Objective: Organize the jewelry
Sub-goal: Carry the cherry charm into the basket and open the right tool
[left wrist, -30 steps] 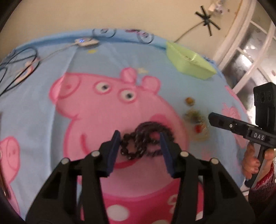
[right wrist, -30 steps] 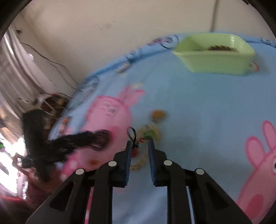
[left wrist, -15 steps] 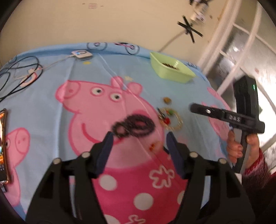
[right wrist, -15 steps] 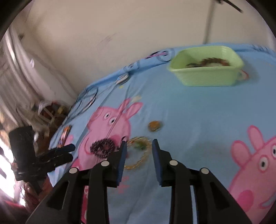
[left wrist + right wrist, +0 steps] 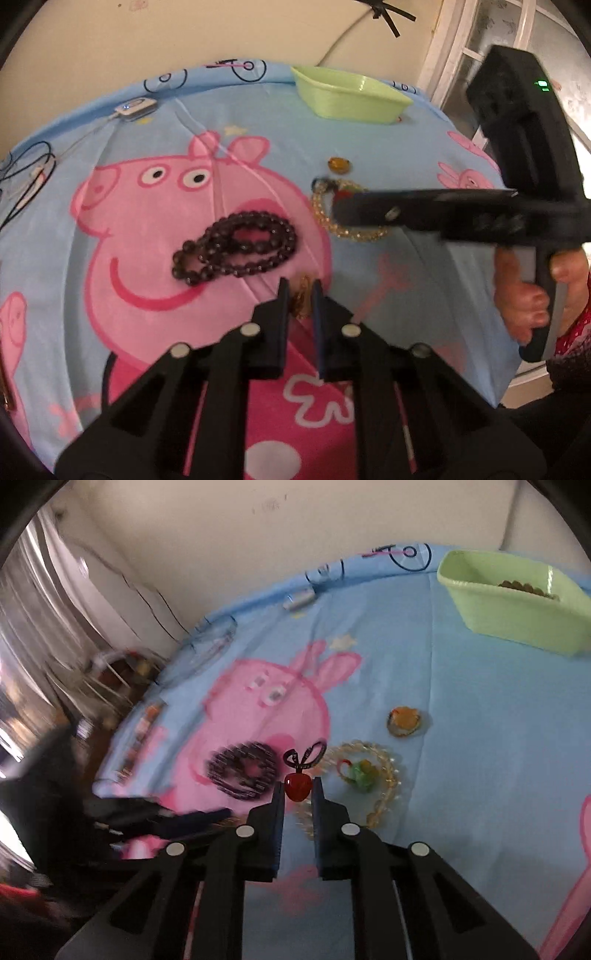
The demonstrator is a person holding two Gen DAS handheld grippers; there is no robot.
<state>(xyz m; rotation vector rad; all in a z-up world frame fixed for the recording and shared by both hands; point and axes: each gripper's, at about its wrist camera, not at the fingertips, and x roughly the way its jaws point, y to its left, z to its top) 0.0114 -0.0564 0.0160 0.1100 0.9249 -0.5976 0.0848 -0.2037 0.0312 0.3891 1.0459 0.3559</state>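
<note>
Our left claw (image 5: 300,295) is pinching a small gold piece (image 5: 302,300) just above the cartoon-pig sheet (image 5: 155,236), while our right claw (image 5: 298,794) is closing narrowly around a red apple charm (image 5: 297,785), its black loop (image 5: 306,756) pointing away from us. The dark bead necklace (image 5: 236,248) is lying coiled, long axis running left to right. The green tray (image 5: 347,96) is sitting at the far edge. We are seeing no readable writing.

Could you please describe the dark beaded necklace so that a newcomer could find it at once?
Find the big pink pig printed on the blue sheet. The dark beaded necklace lies coiled on its snout, the only near-black jewelry, left of the pale gold bracelet.
</note>
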